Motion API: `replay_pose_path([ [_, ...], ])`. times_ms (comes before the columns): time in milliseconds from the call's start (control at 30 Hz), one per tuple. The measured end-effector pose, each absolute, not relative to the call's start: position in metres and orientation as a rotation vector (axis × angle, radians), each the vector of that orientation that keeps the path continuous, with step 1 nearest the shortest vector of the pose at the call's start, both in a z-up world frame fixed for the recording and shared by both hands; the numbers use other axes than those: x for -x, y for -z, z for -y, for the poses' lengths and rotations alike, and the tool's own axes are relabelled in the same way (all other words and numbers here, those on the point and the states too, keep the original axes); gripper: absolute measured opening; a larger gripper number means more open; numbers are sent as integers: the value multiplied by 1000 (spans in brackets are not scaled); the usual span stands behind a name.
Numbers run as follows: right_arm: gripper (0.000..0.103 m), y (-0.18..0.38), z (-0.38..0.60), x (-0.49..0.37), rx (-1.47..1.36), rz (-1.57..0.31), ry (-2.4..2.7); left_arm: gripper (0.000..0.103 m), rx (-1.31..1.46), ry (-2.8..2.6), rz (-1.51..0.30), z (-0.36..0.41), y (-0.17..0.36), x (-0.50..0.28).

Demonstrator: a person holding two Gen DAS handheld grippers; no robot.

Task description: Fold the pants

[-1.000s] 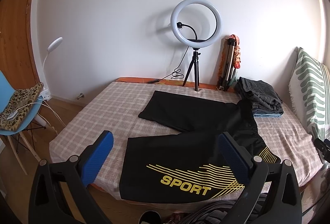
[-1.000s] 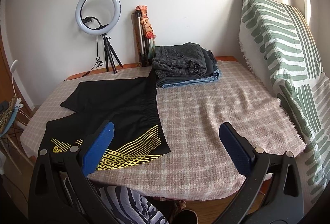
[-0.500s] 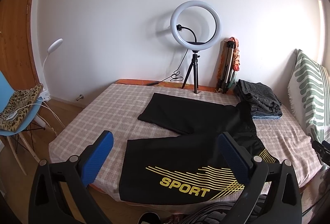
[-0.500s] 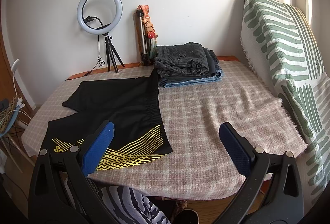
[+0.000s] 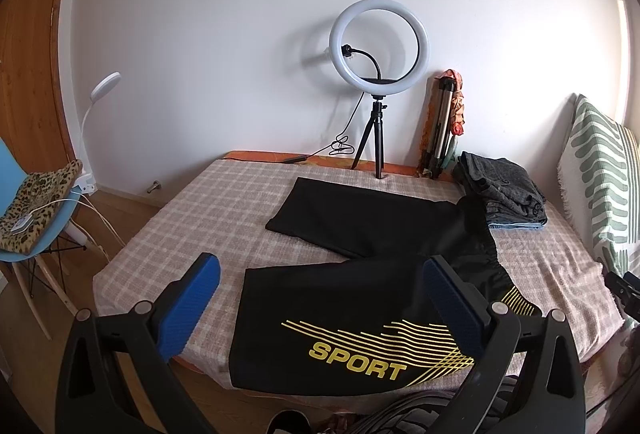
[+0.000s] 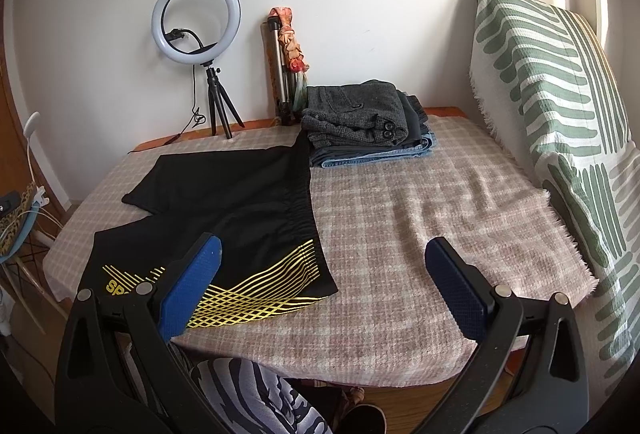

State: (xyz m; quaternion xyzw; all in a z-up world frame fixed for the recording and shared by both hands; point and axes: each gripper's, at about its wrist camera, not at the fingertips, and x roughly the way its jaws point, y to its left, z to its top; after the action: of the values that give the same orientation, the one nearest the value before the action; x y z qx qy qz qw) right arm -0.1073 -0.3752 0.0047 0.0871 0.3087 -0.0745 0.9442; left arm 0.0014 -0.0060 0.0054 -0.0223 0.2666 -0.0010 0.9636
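Both views have drifted slightly back and up since a second ago, and I see my left tool [image 5: 318, 298] and right tool [image 6: 320, 288] spread wide, holding nothing, above the bed's [image 6: 400, 226] near edge. Black pants [image 5: 360, 294] lie flat, lower centre of the left view, legs splayed; a clothes stack [image 6: 360, 122] touches the waistband's far end, with ring light [image 6: 196, 18] and folded tripod [image 6: 280, 70] along the wall. Bare blanket spreads right toward the green pillow [image 6: 560, 106].

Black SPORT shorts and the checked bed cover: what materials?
Black shorts: likely thin synthetic knit, matte with a slight sheen; lie flat, yellow print looks applied on top. Checked cover: probably woven cotton or wool blend, matte and coarse; frayed fringe along its edge.
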Motion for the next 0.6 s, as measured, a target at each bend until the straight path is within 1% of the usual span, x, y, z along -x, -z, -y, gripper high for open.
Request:
replay_pose_path([
  [600,103,-3,376,108,-177,-631,151,103,42,10,-552,7,-2,-2],
])
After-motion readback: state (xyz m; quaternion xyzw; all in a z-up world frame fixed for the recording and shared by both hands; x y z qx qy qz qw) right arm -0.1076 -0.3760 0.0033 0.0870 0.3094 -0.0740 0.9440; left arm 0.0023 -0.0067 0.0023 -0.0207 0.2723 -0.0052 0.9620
